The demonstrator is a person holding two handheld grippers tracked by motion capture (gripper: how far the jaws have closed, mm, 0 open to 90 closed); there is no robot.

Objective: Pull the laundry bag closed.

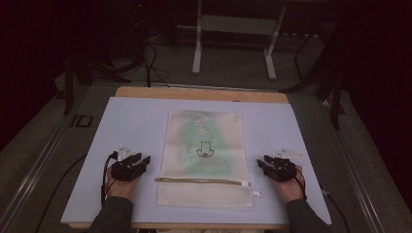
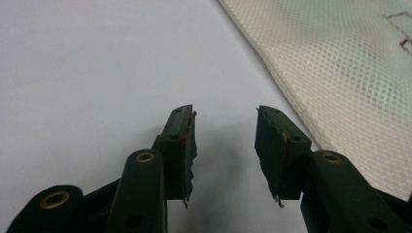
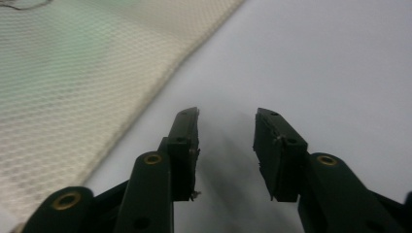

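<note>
Fingers [image 2: 180, 145] of L gripper [image 2: 225, 150] spread apart, nothing between them, just bare mat under the gap. Same on R gripper [image 3: 226, 150]: fingers [image 3: 184, 150] parted, gap empty, tips low over the mat.

High view: mesh bag [image 1: 204, 155] lies flat mid-mat, long axis running 12 to 6 o'clock, zipper [image 1: 201, 181] across it near the 6 o'clock end, pull tab at the 3 o'clock end of the zipper. Greenish contents show through the mesh in the upper half; small dark printed mark roughly at bag centre. Bag sits on pale blue mat [image 1: 126, 126], mat on wooden table [image 1: 194, 92] whose edge peeks out at 12 o'clock.

L gripper [image 1: 132, 165] at 9 o'clock of bag, near its edge, not touching, jaws aimed approx 2 o'clock. R gripper [image 1: 277, 167] at 3 o'clock of bag, apart from it, jaws aimed approx 10 o'clock. Both level w/ the zipper zone, a bit above it.

L gripper view: bag edge [image 2: 340, 73] runs at 1–3 o'clock of jaws, clear of them. R gripper view: bag edge [image 3: 87, 87] at 9–11 o'clock, also clear.
</note>
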